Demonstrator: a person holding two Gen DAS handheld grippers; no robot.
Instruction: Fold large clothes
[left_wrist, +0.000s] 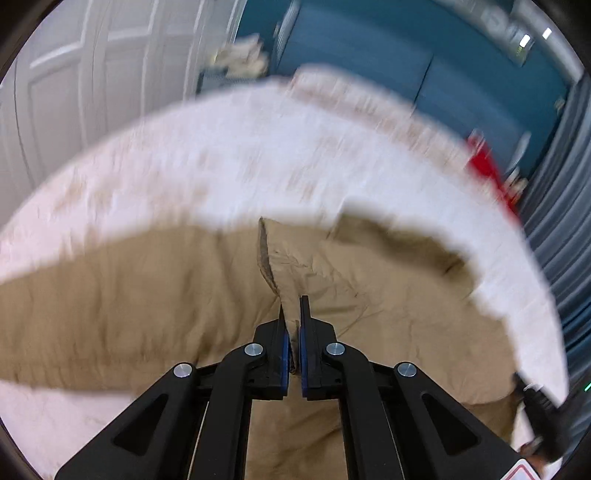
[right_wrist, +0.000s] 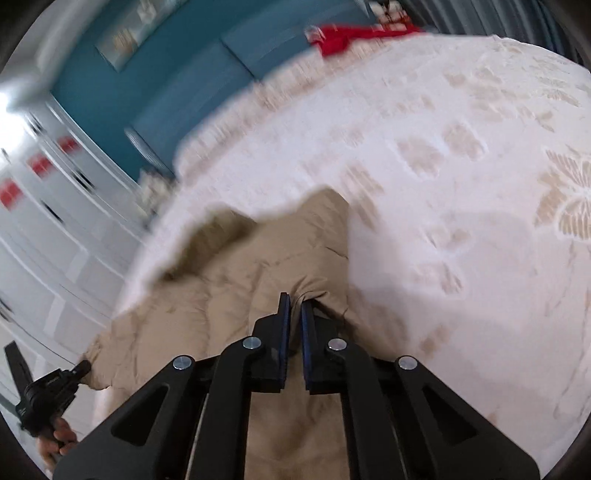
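A tan garment (left_wrist: 155, 295) that looks like trousers hangs over a white bedspread with a beige flower pattern (left_wrist: 229, 166). My left gripper (left_wrist: 292, 314) is shut on a raised edge of the tan cloth, which rises in a fold between its fingers. In the right wrist view the same garment (right_wrist: 229, 295) drapes down, and my right gripper (right_wrist: 294, 310) is shut on a bunched bit of it. The other gripper and a hand show at the lower left of the right view (right_wrist: 48, 398). Both views are motion blurred.
The bedspread (right_wrist: 461, 184) fills the right of the right wrist view. A red item (right_wrist: 347, 35) lies at the bed's far edge. A blue wall (left_wrist: 369, 48), white panelled doors (left_wrist: 92, 74) and white drawers (right_wrist: 44, 221) stand around the bed.
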